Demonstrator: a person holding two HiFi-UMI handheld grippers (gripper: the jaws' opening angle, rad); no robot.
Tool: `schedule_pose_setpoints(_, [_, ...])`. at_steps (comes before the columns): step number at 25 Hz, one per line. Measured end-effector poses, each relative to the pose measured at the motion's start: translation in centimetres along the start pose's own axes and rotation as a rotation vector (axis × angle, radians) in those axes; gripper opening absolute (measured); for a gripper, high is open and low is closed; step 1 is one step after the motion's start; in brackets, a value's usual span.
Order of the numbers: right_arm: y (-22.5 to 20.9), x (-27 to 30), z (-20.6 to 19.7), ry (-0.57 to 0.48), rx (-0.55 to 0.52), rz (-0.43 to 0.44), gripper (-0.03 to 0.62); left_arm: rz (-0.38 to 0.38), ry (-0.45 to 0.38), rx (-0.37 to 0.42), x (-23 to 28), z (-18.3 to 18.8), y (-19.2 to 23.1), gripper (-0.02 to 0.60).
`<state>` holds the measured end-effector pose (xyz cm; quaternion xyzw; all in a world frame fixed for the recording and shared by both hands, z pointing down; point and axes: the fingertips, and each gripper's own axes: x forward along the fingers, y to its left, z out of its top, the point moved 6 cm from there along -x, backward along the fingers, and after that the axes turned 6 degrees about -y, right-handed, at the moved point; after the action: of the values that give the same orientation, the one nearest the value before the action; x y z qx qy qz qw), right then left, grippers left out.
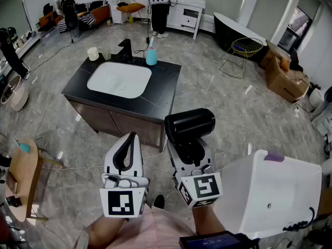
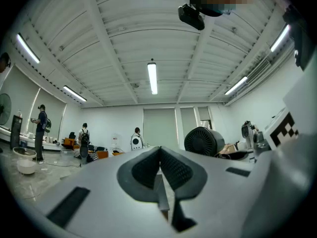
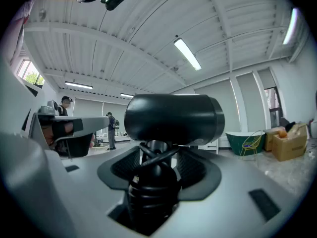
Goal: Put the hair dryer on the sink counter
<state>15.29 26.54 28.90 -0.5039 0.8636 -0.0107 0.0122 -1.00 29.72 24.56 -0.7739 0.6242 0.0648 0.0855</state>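
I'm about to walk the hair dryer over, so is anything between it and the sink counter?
Nothing visible does. The right gripper holds the hair dryer, and only bare floor lies between it and the sink counter. The counter's right end is bare; the cup, faucet and blue bottle stand along its far edge.

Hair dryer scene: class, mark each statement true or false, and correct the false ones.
1. The right gripper holds the hair dryer by its handle. True.
2. The hair dryer rests on the sink counter. False: it is held in the air, short of the sink counter.
3. The left gripper is open wide. False: its jaws are together, with nothing between them.
4. A blue bottle stands on the sink counter behind the basin. True.
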Motion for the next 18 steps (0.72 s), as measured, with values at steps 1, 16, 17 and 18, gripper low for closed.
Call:
schedule_pose_setpoints(1, [-0.1, -0.1, 0.0, -0.001, 0.000, 0.000, 0.242, -0.001, -0.002, 0.001, 0.0, -0.1, -0.1, 0.009])
schedule_pose_setpoints(16, [-2.8, -0.1, 0.0, -0.015, 0.021, -0.008, 0.242, 0.033, 0.005, 0.003, 0.7, -1.3, -1.0, 0.009])
schedule_pose_setpoints(17, [-3.1, 0.1, 0.0, -0.011, 0.022, -0.008, 0.242, 0.035, 0.008, 0.004, 0.8, -1.5, -1.0, 0.009])
schedule_pose_setpoints(18, [-3.3, 0.3, -0.1, -0.007, 0.022, -0.008, 0.242, 0.038, 0.010, 0.002, 1.0, -1.6, -0.9, 0.009])
